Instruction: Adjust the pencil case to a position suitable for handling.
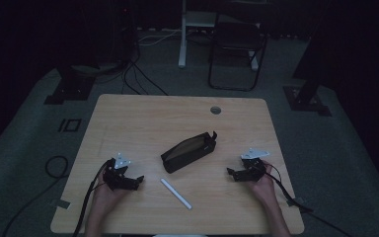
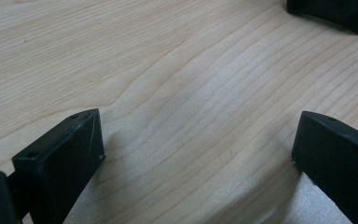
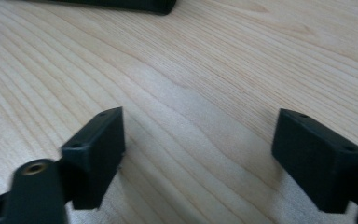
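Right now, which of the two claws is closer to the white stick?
The left claw: the slim white stick lies just beside it, while the right claw sits farther off.

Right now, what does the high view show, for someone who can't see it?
A person's hands hold the left tool and right tool, both open, on a wooden table. Between them lie an open black pouch and a white stick.

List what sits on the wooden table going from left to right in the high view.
Left hand-held gripper → white slim stick → black zipped fabric pouch → right hand-held gripper. The stick and pouch overlap somewhat in their left-to-right span; both grippers are open with nothing between their jaws.
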The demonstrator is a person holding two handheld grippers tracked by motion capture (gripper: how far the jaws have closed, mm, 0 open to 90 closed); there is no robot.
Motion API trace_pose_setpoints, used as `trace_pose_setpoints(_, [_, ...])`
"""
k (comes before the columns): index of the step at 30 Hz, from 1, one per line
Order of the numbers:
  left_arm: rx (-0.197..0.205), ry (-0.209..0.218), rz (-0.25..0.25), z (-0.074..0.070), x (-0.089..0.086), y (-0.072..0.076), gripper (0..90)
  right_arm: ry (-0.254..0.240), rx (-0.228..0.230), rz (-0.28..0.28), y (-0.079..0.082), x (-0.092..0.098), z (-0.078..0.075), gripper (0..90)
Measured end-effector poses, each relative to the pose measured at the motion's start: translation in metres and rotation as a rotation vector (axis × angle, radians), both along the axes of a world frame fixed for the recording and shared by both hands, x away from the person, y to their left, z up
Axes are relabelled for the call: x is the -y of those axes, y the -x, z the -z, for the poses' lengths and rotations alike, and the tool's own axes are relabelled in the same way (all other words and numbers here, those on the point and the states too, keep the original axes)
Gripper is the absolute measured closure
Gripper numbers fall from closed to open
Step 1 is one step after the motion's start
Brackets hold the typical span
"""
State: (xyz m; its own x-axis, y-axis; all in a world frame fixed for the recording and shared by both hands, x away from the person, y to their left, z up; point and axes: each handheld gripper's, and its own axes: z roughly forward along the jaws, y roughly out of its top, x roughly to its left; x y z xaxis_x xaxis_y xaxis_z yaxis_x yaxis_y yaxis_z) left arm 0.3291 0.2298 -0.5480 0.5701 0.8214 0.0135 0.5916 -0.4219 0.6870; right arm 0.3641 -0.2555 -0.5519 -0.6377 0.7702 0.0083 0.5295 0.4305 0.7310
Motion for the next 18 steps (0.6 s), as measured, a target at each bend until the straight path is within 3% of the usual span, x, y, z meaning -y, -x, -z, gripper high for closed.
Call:
trace_pose_setpoints(9, [0.003, 0.001, -0.01, -0.0002, 0.0001, -0.0004, 3.1, 0.004, -0.005, -0.001, -0.0006, -0.0003, 0.0002, 12.4])
trace_pose_setpoints(15, [0.026, 0.019, -0.02, -0.001, -0.0013, 0.0017, 14.7, 0.002, -0.003, -0.008, 0.0, -0.0006, 0.0, 13.6])
trace_pose_setpoints(18, [0.021, 0.014, -0.03, -0.0019, 0.0005, 0.0016, 15.9, 0.002, -0.004, -0.008, 0.0, -0.0006, 0.0, 13.7])
